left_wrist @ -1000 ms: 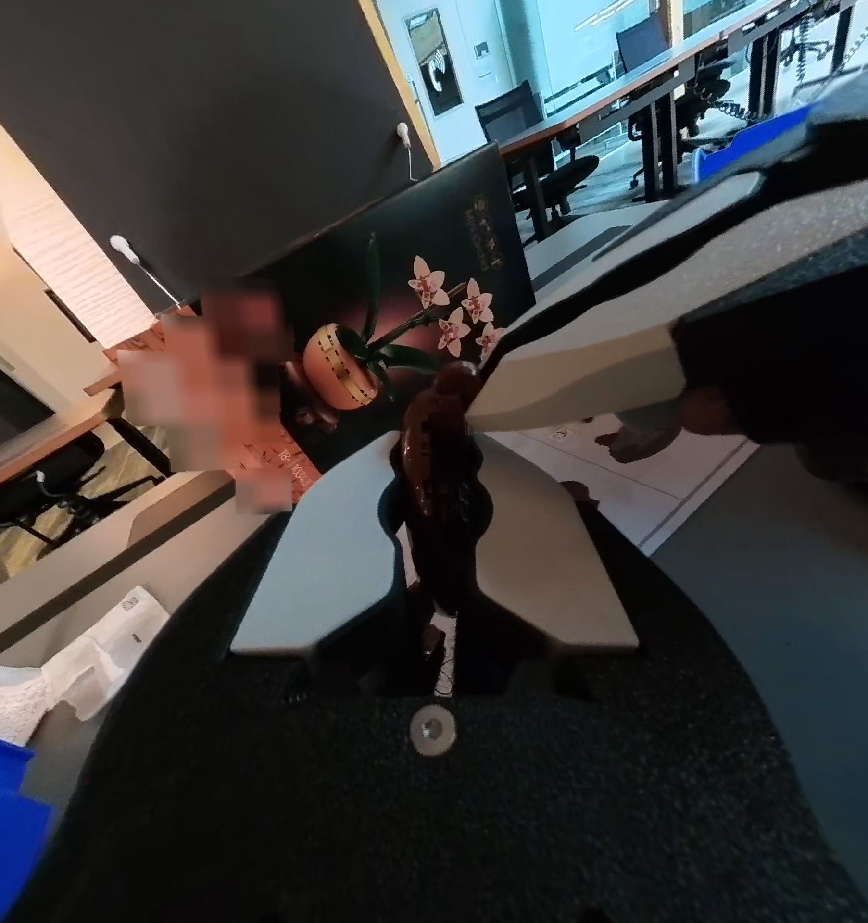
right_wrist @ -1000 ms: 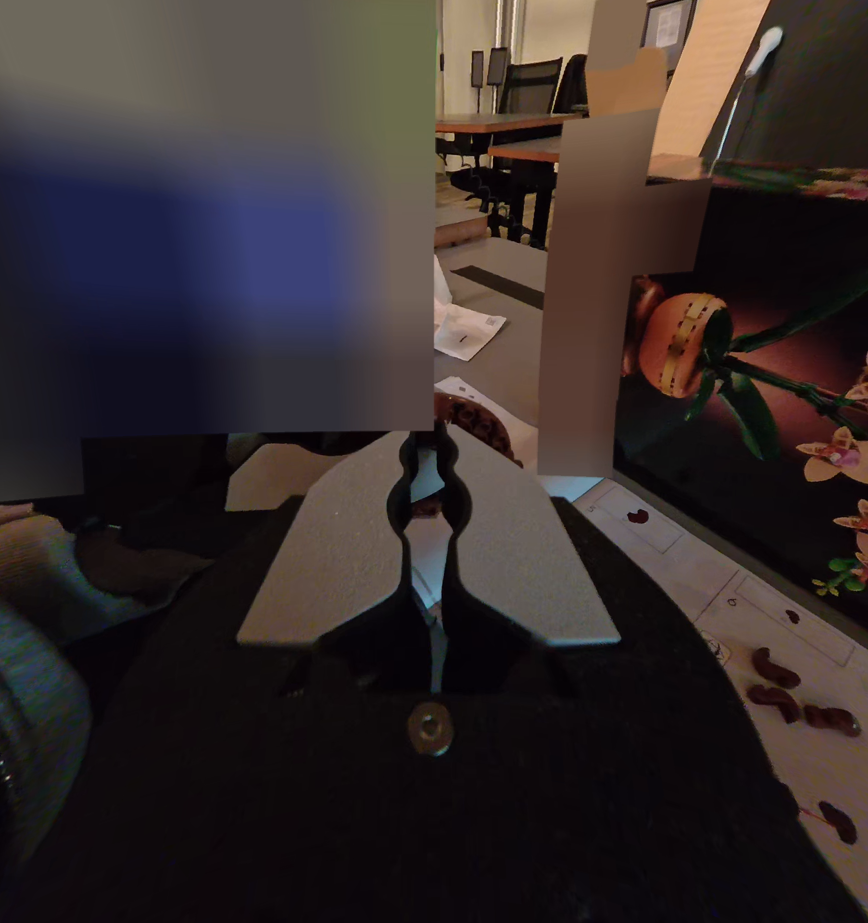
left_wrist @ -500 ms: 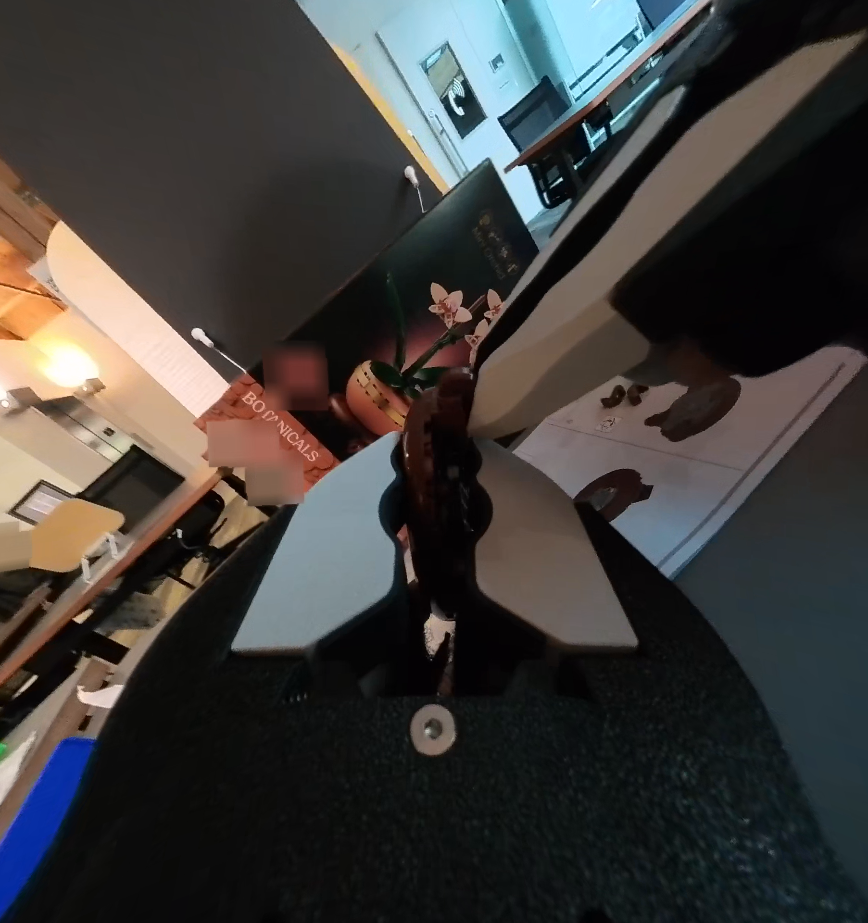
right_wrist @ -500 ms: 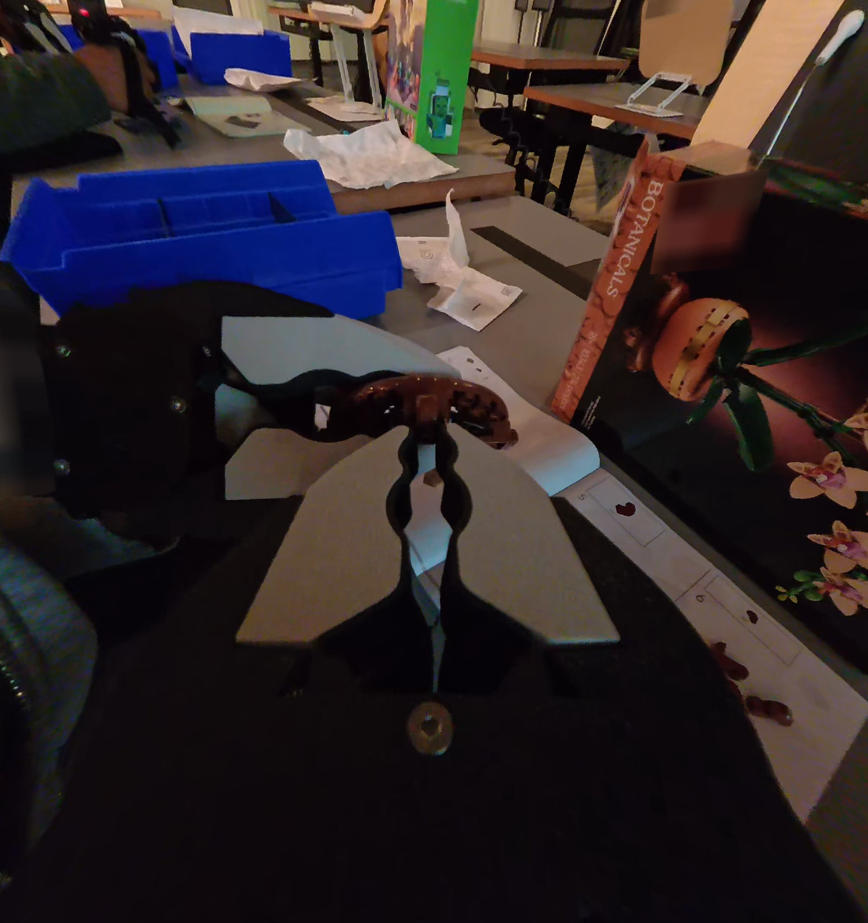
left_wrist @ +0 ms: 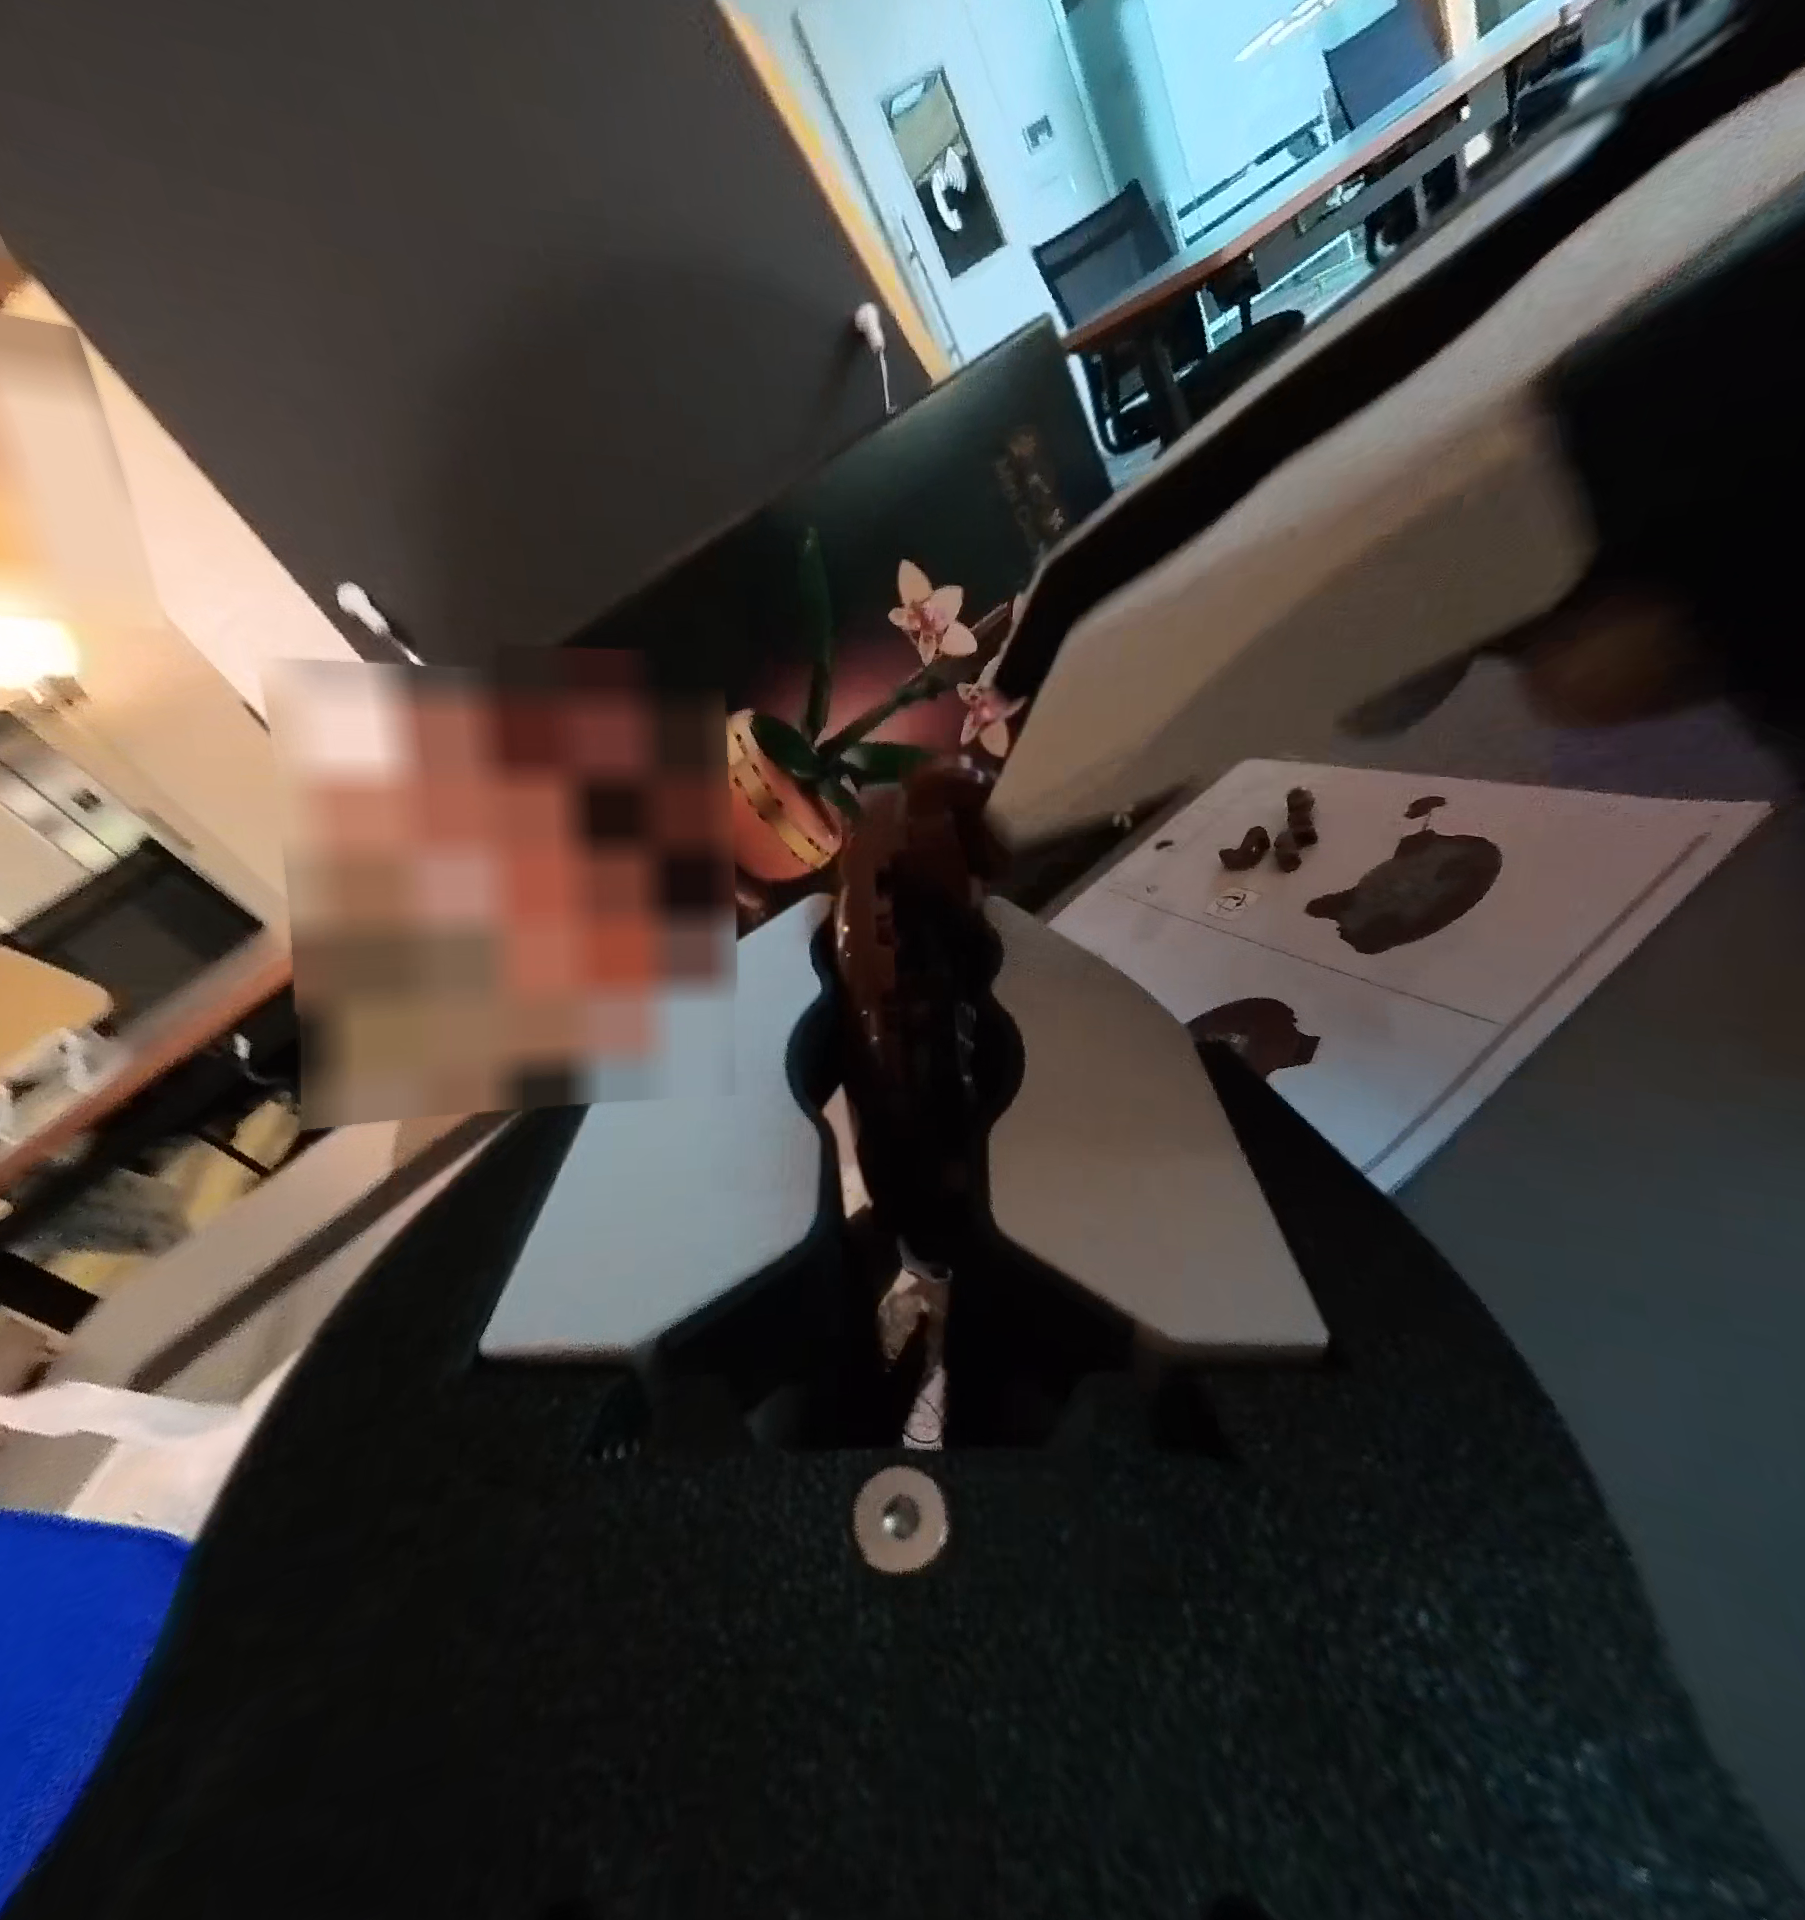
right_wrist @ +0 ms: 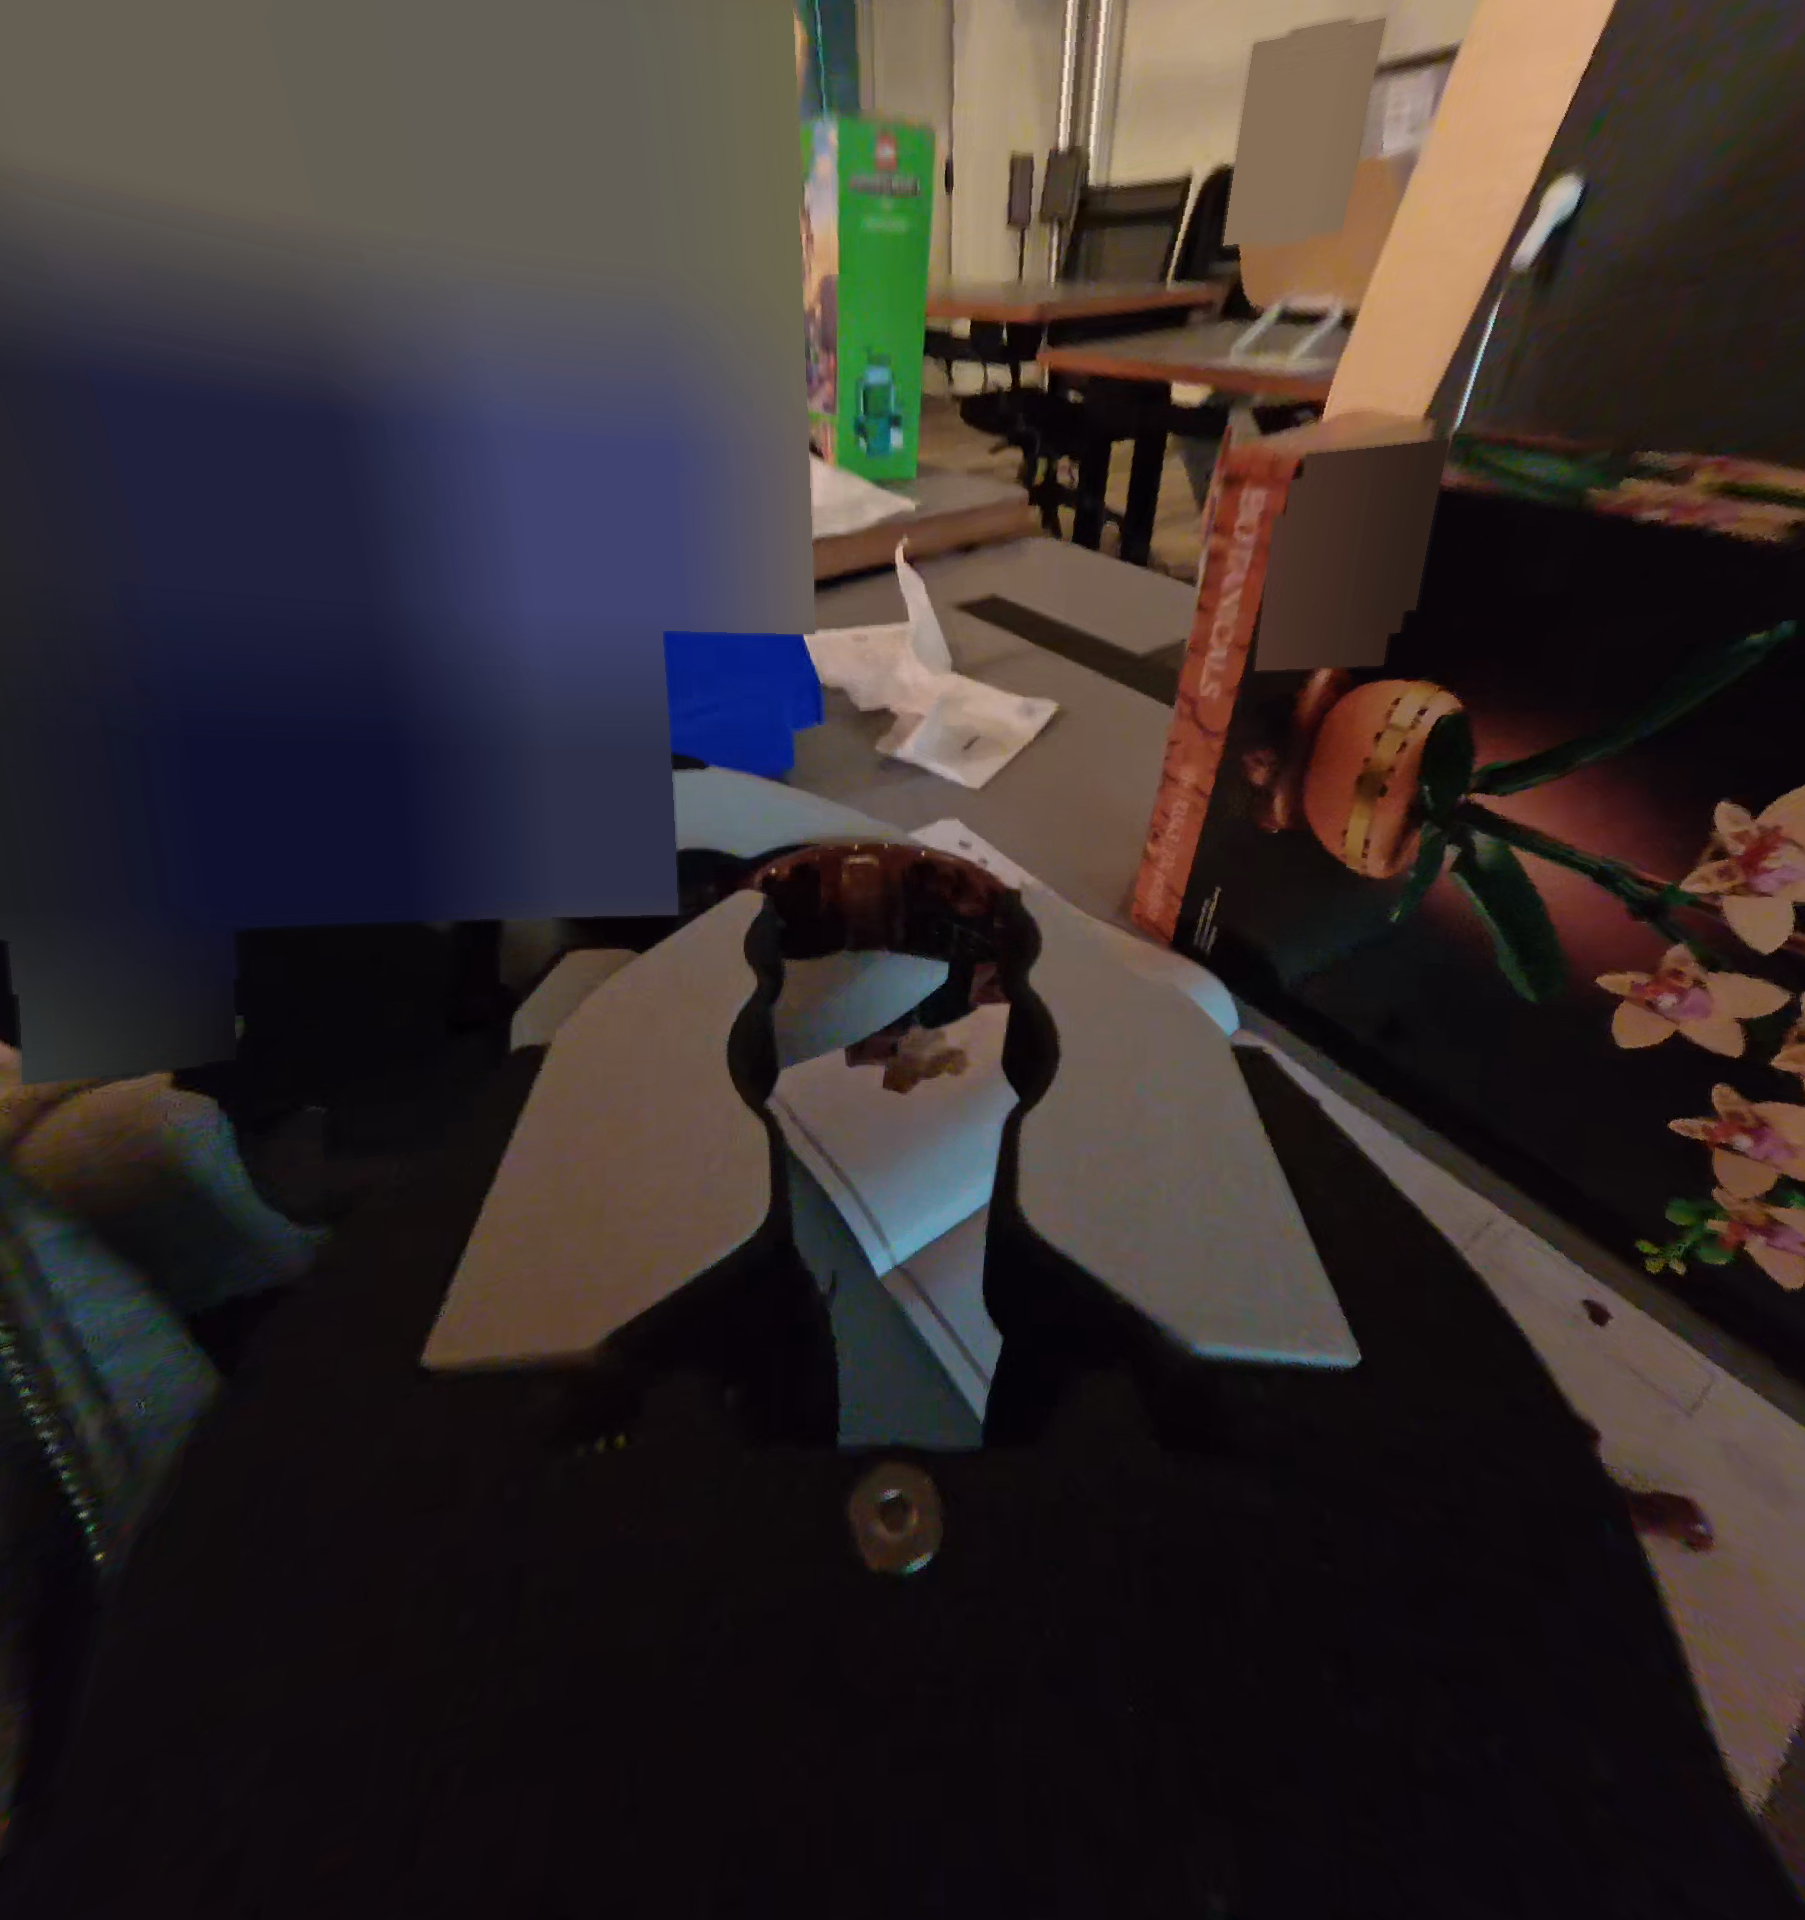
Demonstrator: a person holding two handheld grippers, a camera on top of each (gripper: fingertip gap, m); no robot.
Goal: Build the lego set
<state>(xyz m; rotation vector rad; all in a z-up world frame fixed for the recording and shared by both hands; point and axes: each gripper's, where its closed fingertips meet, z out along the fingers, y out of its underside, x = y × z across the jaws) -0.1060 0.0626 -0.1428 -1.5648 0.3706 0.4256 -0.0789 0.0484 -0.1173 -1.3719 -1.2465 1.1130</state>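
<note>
My left gripper point(left_wrist: 908, 914) is shut on a dark brown brick piece point(left_wrist: 919, 1018) and holds it upright above the grey table. My right gripper point(right_wrist: 893, 925) stands open and wide. The same brown piece point(right_wrist: 877, 883) lies crosswise at the right gripper's fingertips, with the left gripper's pale finger point(right_wrist: 856, 997) behind it. In the left wrist view one right finger point(left_wrist: 1241, 644) reaches in from the upper right, its tip beside the top of the brown piece. Whether the right pads touch the piece is not clear.
A dark box with an orchid picture point(right_wrist: 1500, 831) stands at the right, and shows behind the jaws in the left wrist view point(left_wrist: 877, 644). A white instruction sheet point(left_wrist: 1397, 987) carries small brown pieces point(left_wrist: 1282, 842). A blue bin point(right_wrist: 737, 696), crumpled white bags point(right_wrist: 939, 696) and a green box point(right_wrist: 877, 301) lie beyond. Across from one pair of fingers to the other is roughly 4 centimeters.
My right gripper was shut at the brown piece and has opened wide. My left gripper has kept its hold on the brown piece and tilted a little.
</note>
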